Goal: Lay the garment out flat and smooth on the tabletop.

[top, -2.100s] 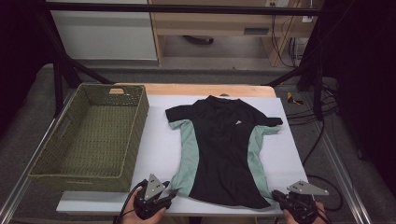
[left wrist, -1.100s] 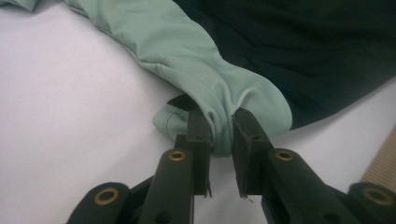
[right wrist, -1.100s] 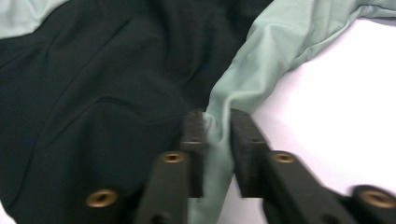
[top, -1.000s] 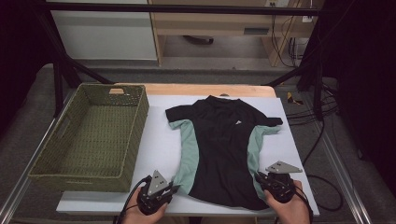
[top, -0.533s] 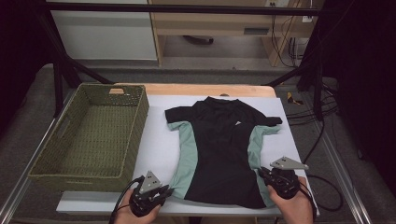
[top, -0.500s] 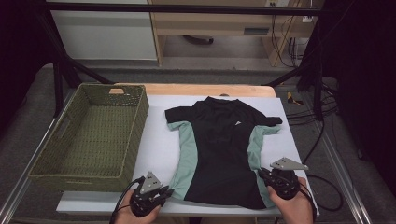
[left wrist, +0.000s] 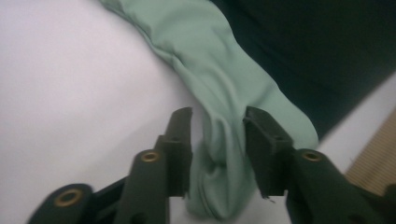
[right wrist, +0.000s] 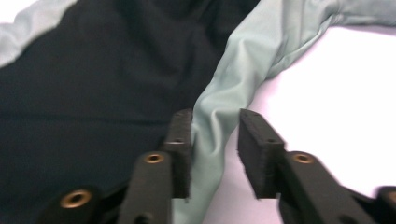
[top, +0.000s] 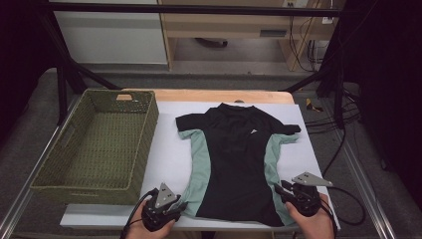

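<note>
Shirt (top: 239,159) lies flat at frame centre, basket (top: 99,144) to its left. Left gripper (top: 171,205) and right gripper (top: 283,191) sit at the bottom hem corners, jaws just opening, released, green fabric loose between them.

Evenly lit from above on the white counter (top: 169,154) with soft, faint shadows, dark and murky toward the room's side edges in the high view, grainy and softly blurred up close in both gripper views, without harsh glare.
</note>
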Demonstrator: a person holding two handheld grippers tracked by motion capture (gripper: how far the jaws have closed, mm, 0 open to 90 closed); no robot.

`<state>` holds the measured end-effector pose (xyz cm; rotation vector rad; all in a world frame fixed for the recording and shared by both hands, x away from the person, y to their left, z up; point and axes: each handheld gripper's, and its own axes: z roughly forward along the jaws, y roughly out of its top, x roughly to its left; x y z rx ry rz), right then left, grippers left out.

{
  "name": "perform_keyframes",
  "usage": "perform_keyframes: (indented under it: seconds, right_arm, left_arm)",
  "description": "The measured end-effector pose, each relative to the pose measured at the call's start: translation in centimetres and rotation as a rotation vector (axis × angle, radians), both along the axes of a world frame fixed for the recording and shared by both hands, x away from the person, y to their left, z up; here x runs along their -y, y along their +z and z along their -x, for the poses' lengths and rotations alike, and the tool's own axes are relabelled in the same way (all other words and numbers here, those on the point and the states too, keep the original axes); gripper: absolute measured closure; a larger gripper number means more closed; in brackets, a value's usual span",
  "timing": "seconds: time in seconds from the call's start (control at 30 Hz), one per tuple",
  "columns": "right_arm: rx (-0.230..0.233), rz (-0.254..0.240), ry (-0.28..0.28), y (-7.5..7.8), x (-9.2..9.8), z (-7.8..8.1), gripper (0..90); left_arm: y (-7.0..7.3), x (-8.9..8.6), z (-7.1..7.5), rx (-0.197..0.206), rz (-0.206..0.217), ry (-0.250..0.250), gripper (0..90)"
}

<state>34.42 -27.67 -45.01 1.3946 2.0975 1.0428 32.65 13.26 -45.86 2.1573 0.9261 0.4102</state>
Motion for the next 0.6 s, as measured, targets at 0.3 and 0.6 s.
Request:
perform_keyframes:
  seconds: [0.3, 0.6]
  right_arm:
    - [0.042, 0.000, -0.055, 1.3, 1.0, -2.3, 57.0]
    - [-0.023, -0.002, -0.089, -1.1, 0.7, -3.4, 58.3]
  left_arm:
    - [1.3, 1.4, -3.5, 0.046, -0.036, 0.016, 54.8]
    - [-1.4, 1.9, -4.5, -0.007, -0.050, 0.012, 59.8]
